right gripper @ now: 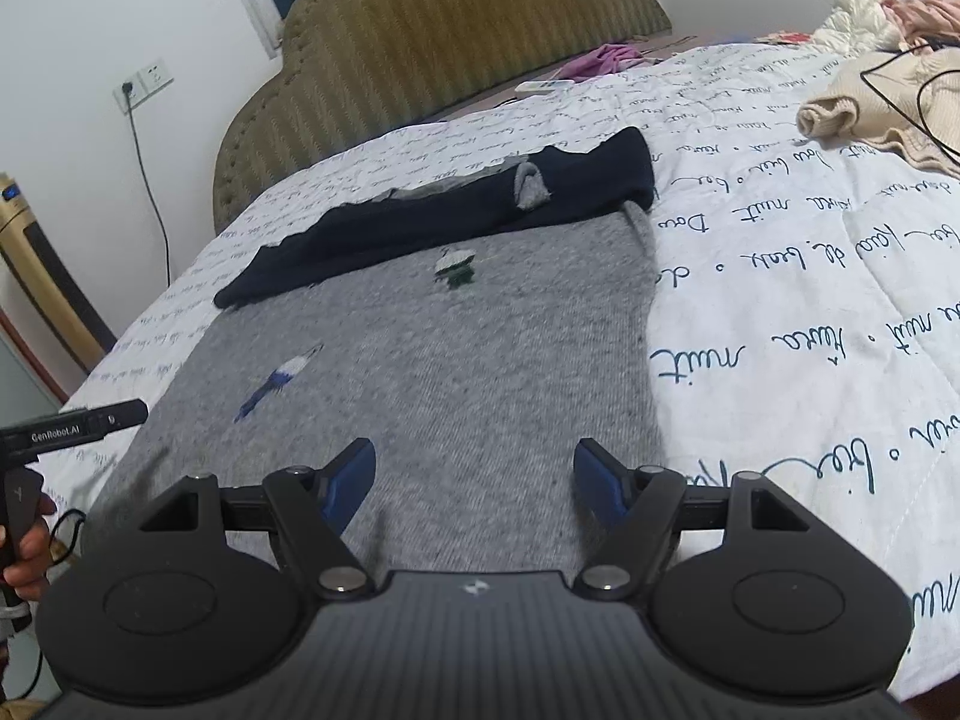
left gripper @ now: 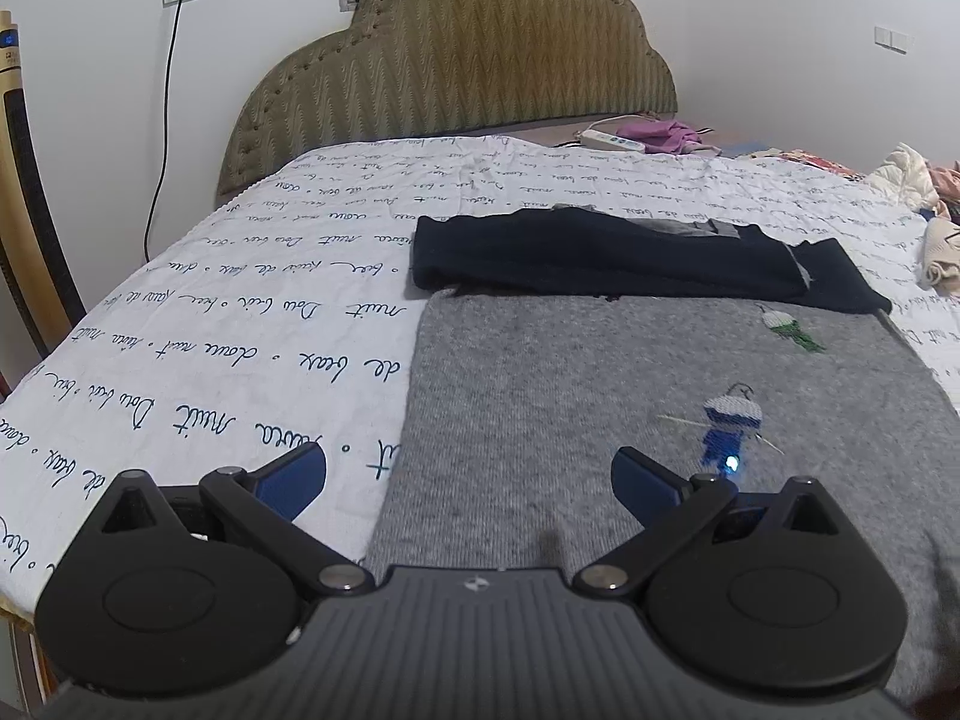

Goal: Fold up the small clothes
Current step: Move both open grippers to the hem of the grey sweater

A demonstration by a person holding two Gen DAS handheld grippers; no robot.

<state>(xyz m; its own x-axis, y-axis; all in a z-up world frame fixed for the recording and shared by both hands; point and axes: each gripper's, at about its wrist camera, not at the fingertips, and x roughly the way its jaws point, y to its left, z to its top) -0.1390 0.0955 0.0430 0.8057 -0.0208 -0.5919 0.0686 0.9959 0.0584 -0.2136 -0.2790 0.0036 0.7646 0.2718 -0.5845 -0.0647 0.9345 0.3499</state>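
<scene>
A small grey knit sweater (left gripper: 570, 396) with navy sleeves (left gripper: 630, 264) folded across its far end lies flat on the bed; small embroidered figures mark its front. It also shows in the right wrist view (right gripper: 432, 348), with the navy sleeves (right gripper: 450, 216) at the far end. My left gripper (left gripper: 468, 480) is open and empty, over the sweater's near left edge. My right gripper (right gripper: 474, 480) is open and empty, over the sweater's near right part. The left gripper's body (right gripper: 72, 423) shows at the far left of the right wrist view.
The white quilt (left gripper: 210, 360) with blue script covers the bed, with an olive headboard (left gripper: 456, 60) behind. A cream garment (right gripper: 888, 108) with a black cable lies at the right. A purple cloth (left gripper: 660, 135) and a power strip (left gripper: 609, 141) lie near the headboard.
</scene>
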